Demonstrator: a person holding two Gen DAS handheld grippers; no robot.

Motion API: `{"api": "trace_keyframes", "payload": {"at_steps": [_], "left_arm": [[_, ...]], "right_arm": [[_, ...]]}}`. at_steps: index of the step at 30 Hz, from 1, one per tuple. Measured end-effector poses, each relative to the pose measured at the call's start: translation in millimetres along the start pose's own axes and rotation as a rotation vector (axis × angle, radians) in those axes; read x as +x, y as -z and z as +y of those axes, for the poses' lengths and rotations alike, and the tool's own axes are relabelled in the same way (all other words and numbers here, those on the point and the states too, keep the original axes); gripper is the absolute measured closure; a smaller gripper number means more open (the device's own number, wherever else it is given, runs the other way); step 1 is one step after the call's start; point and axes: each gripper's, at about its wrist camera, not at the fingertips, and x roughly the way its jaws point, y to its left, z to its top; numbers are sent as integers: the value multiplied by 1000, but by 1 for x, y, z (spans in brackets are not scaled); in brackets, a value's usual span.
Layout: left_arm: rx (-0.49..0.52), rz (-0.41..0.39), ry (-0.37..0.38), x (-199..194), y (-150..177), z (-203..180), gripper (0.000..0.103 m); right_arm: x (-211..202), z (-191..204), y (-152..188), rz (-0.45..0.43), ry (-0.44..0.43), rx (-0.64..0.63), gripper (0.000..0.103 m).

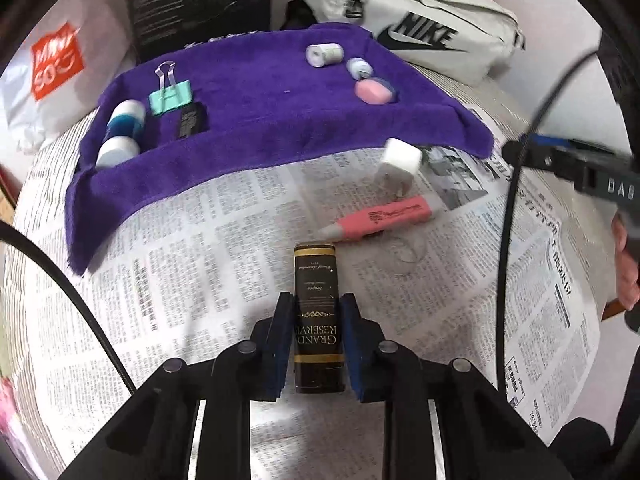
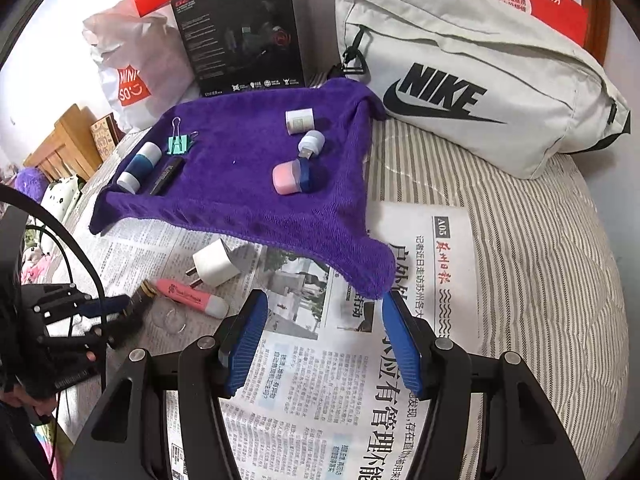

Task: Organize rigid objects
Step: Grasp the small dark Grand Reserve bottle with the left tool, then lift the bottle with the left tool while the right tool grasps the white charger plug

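My left gripper (image 1: 316, 312) is shut on a slim black box with gold lettering (image 1: 316, 288), which lies on the newspaper (image 1: 200, 240); its blue pads press both long sides. A pink highlighter (image 1: 384, 216) and a white plug adapter (image 1: 400, 164) lie just beyond it. On the purple towel (image 1: 260, 92) sit a mint binder clip (image 1: 170, 96), a blue-and-white tube (image 1: 120, 132), a black stick (image 1: 190, 120), a white cylinder (image 1: 324, 54), a small white cap (image 1: 359, 67) and a pink-and-blue piece (image 1: 374, 91). My right gripper (image 2: 324, 312) hangs open over newspaper (image 2: 320, 380), with nothing between its pads.
A white Nike bag (image 2: 480, 80) lies at the back right. A black Hecate box (image 2: 240, 32) and a white Miniso bag (image 2: 128, 76) stand behind the towel. A clear round lid (image 2: 172, 320) lies by the highlighter (image 2: 192, 298). Striped bedding (image 2: 540, 260) spreads to the right.
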Motion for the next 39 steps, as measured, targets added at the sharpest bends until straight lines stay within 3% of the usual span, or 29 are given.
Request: {"api": "trace_keyframes", "payload": {"at_steps": [10, 12, 16, 19, 23, 39], "left_arm": [[-2, 19, -48, 2, 5, -2, 74], [-4, 1, -43, 3, 5, -1, 81], [-29, -13, -20, 3, 5, 7, 81], [-52, -10, -71, 3, 5, 19, 81], [-91, -8, -74, 1, 9, 39, 81], [-105, -21, -36, 3, 11, 48, 81]], "right_arm": [[8, 16, 2, 18, -31, -37, 44], [11, 21, 3, 25, -44, -48, 44], [19, 37, 2, 30, -70, -92, 44], [25, 50, -1, 25, -96, -128, 44], [36, 64, -5, 32, -114, -173, 44], [76, 91, -20, 70, -68, -268, 44]]}}
